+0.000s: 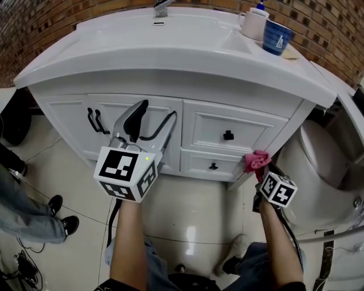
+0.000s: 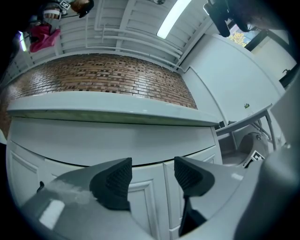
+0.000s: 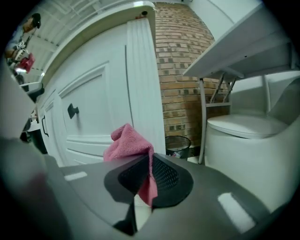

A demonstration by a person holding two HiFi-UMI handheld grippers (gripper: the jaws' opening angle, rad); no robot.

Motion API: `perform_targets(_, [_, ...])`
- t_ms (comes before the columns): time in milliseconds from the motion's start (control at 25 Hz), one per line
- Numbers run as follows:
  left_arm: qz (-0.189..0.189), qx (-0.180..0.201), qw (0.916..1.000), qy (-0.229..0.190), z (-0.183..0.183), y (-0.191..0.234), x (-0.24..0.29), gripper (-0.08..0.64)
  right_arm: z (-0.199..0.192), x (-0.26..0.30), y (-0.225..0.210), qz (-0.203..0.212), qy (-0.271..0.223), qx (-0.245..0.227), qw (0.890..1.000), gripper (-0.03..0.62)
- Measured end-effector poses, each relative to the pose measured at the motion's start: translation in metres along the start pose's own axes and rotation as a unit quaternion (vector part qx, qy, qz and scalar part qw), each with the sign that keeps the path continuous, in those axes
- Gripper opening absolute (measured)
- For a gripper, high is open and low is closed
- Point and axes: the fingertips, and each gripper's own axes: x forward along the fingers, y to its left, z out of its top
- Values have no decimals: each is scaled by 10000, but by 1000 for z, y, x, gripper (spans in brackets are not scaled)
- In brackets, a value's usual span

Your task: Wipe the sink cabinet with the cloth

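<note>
Pinching the pink cloth (image 3: 130, 143) tight between the right gripper (image 3: 143, 180) fingers and holding it at the lower right corner of the sink cabinet (image 1: 256, 128), seemingly to wipe there, while holding the left gripper (image 2: 151, 174) fingers parted and empty, out of the way.

The faucet (image 1: 161, 7) is cut off by the head view's top edge, and the toilet (image 1: 323, 169) by its right edge. A bystander (image 1: 25, 219) at the left edge shows only as a trouser leg and shoes. My right fingers (image 3: 166, 176) cover the lower part of the pink cloth (image 3: 130, 142) they pinch, and the foot of the waste bin (image 3: 178, 143) behind.
</note>
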Motion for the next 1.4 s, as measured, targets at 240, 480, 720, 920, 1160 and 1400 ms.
perform_targets(240, [-38, 149, 9997, 192, -8, 1, -3, 285, -24, 11, 97, 1242, 275, -181, 9917, 28])
perform_targets(480, [168, 173, 9995, 194, 0, 20, -22, 285, -72, 14, 246, 2776, 781, 50, 9575, 28])
perform_targets(720, [231, -292, 9993, 9, 4, 34, -31, 285, -100, 21, 285, 3032, 1023, 677, 9450, 28])
perform_targets(920, [146, -317, 9994, 8, 2, 30, -22, 285, -82, 33, 221, 2368, 873, 1019, 9622, 28])
perform_targets(1160, [-166, -455, 9988, -67, 2, 2, 2, 285, -68, 22, 72, 1131, 727, 1473, 9799, 28])
perform_targets(1400, [-314, -552, 9979, -108, 2, -16, 17, 285, -58, 18, 0, 727, 454, 1820, 9796, 28])
